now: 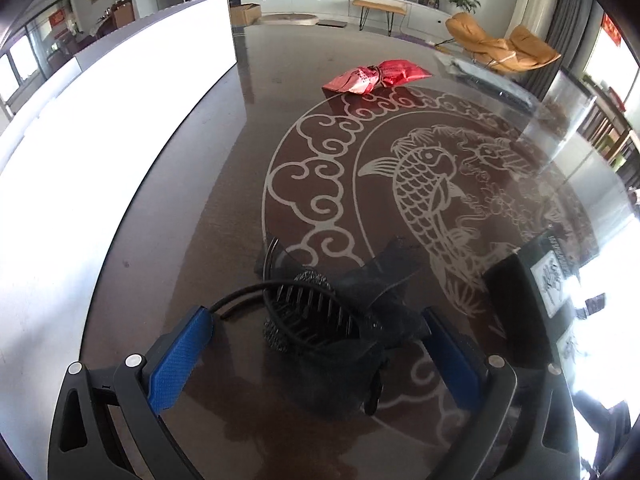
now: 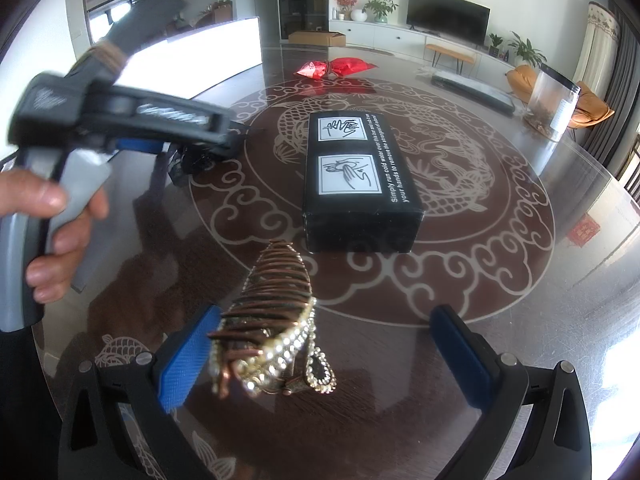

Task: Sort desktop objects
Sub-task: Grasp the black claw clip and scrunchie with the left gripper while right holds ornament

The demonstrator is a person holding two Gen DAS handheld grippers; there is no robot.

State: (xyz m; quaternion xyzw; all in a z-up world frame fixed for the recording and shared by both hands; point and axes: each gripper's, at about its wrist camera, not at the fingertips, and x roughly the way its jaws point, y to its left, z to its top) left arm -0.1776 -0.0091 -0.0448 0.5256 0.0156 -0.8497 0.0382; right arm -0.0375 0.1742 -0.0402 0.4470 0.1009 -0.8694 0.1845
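A black toothed hair clip with dark fabric (image 1: 336,320) lies on the round glass table (image 1: 240,160), between the open blue pads of my left gripper (image 1: 316,344). A bronze hair clip with a rhinestone trim (image 2: 272,320) lies on the table between the open pads of my right gripper (image 2: 320,360), close to the left pad (image 2: 184,360). A black box with white pictures (image 2: 356,176) lies just beyond it and shows at the right edge of the left wrist view (image 1: 532,300). The left gripper and the hand holding it (image 2: 120,120) show at the left of the right wrist view.
A red wrapped packet (image 1: 376,76) lies at the far side of the table, also seen from the right (image 2: 336,68). A white panel (image 1: 100,140) borders the table's left. A clear jar (image 2: 552,100) and a long dark object (image 2: 472,88) sit at the far right.
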